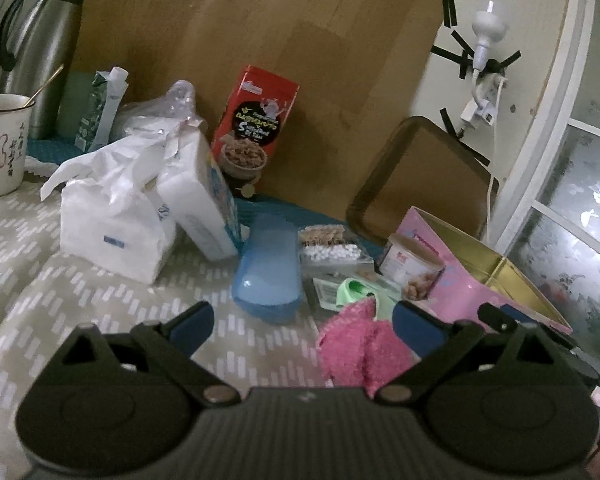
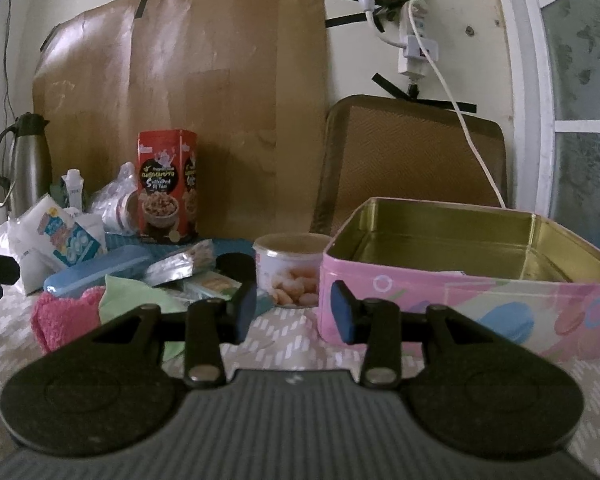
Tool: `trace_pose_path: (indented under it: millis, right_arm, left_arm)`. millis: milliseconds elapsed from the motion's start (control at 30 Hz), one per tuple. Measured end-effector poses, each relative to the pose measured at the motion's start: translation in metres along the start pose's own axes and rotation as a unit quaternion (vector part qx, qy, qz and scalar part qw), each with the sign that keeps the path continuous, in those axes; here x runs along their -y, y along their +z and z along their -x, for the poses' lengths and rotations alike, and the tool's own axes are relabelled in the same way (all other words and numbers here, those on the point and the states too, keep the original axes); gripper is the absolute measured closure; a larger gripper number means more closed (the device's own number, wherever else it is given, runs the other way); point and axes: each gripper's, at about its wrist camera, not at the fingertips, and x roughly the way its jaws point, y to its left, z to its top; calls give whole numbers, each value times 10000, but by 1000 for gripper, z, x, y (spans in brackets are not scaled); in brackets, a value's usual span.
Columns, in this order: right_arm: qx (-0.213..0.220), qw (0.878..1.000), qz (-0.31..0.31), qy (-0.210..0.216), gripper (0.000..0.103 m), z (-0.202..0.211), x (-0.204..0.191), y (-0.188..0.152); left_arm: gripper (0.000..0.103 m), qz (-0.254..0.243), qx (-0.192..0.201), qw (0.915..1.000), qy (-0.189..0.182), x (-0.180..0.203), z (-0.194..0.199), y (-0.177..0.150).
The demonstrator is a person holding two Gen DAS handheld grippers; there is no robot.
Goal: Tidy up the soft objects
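Two grippers stood over a patterned tablecloth (image 1: 52,280). The left gripper (image 1: 303,322) had its jaws wide apart, gripping nothing; a pink fluffy cloth (image 1: 360,354) lay near its right finger, just beside a blue case (image 1: 266,268). The right gripper (image 2: 293,312) had its jaws partly apart around nothing, pointing at a small snack tub (image 2: 290,268). To the right sat a pink tin (image 2: 480,308), open.

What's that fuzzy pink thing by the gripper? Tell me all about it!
It is a pink cloth, fluffy like a towel, crumpled in a soft heap on the patterned tablecloth. It lies between the open left gripper's blue pads, close to one. A light green cloth touches it, and the blue case sits just behind.
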Motion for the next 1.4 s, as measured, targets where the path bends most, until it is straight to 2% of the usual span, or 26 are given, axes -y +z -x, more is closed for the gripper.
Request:
trace_pose_path:
  millis: [133,233,433,833,1400]
  right_arm:
    - [-37,10000,22,-32,58,2,-3,-1]
    - [-218,9997,-41,135,57,4,-7,-3]
    - [-294,9989,134,351,54,6,-21,-3]
    - [-423,9982,-23,414,53,1,-17,-3]
    - [-395,9980,-124,469,52,2,-14,-4]
  left_arm:
    - [4,45,-78,10000,-14,-4,0,-3]
    - [4,132,-118,9998,-17,-10,-2,-5]
    - [4,271,-127,9994,-170,-15,-3,-5]
    - [4,143,-96,9993,-342,-11,-5,-6]
    - [4,154,-140,9993,-310,-12,-7,-6]
